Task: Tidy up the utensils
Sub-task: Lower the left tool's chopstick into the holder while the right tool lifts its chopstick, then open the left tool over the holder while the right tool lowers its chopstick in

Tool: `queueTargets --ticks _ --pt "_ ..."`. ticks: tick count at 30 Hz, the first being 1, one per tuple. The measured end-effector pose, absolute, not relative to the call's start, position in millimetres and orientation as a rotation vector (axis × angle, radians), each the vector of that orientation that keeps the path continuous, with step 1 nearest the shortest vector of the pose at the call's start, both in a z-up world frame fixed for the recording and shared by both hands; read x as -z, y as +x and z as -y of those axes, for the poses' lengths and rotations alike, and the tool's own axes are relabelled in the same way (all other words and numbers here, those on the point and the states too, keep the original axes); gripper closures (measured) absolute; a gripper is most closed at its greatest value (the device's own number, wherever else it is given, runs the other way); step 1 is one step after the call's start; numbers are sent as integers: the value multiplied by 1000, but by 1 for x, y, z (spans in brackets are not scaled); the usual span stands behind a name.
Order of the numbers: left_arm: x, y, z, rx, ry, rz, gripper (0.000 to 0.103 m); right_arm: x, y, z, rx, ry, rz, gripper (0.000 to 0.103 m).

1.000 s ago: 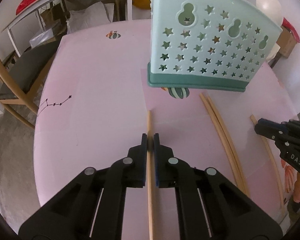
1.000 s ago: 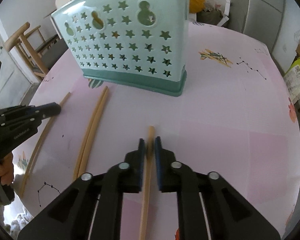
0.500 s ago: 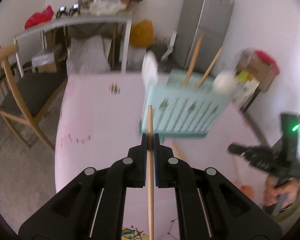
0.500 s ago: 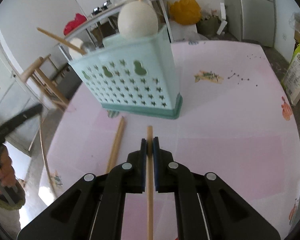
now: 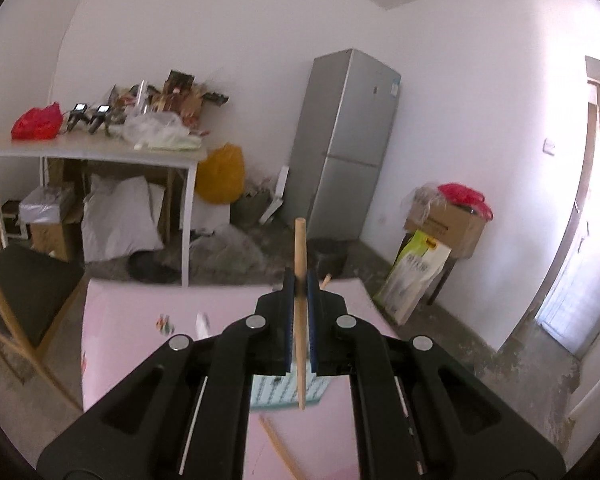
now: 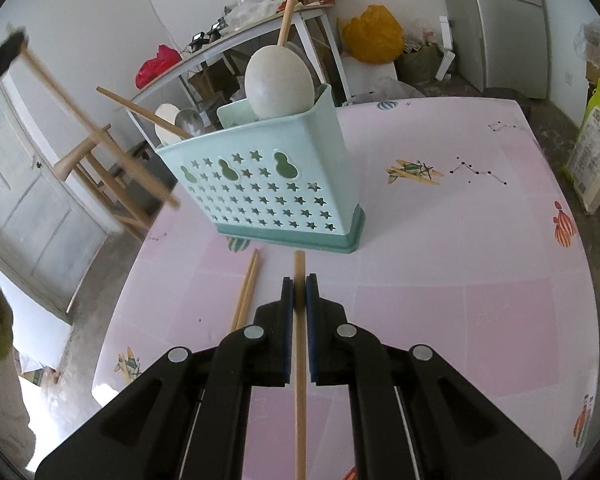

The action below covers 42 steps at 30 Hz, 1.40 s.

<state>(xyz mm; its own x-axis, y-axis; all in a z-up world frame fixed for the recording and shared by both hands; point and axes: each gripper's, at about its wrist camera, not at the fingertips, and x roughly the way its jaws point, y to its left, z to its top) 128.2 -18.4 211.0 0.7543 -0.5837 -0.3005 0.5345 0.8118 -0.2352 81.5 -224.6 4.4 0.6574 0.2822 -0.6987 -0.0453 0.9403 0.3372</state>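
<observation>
Right wrist view: right gripper (image 6: pixel 299 282) pinching wooden chopstick (image 6: pixel 299 360) above pink table (image 6: pixel 460 264), near teal star-pierced utensil caddy (image 6: pixel 268 196). Left wrist view: left gripper (image 5: pixel 299 280) clamping second chopstick (image 5: pixel 300 256), raised.

The left claw (image 5: pixel 300 282) is held high and points nearly level, its black arms spreading back toward the holder. Its two blue-lined jaws are clamped tight on a wooden chopstick (image 5: pixel 300 248) that juts out ahead of the tips and slants back down between the arms. In the right wrist view this claw appears only as a dark blur at the upper left corner. The right claw (image 6: pixel 299 288) tips steeply downward, jaws likewise pinched on a second chopstick (image 6: pixel 299 344) running straight along its midline, a short end poking past the tips.
</observation>
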Motion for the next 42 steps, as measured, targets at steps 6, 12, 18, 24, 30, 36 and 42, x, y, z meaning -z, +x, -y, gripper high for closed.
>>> queueTargets --ticks 6,12,18,24,30,36,42 --pt "-224 155 45 560 -119 -307 98 -4 82 228 -194 319 -830 97" --pt "-202 183 62 480 -87 -306 98 -2 85 227 -207 318 -832 97" --pt "-164 203 69 453 -54 -334 98 0 85 228 -209 322 -838 97" --pt "-134 211 80 453 14 -381 98 -1 83 228 -208 320 -840 97" --pt "-119 213 78 474 21 -427 98 -4 81 226 -204 311 -837 97" --pt "-119 209 71 509 9 -438 90 -12 76 222 -193 293 -828 97" --pt "-133 191 44 529 -57 -417 73 -36 68 221 -191 282 -784 97"
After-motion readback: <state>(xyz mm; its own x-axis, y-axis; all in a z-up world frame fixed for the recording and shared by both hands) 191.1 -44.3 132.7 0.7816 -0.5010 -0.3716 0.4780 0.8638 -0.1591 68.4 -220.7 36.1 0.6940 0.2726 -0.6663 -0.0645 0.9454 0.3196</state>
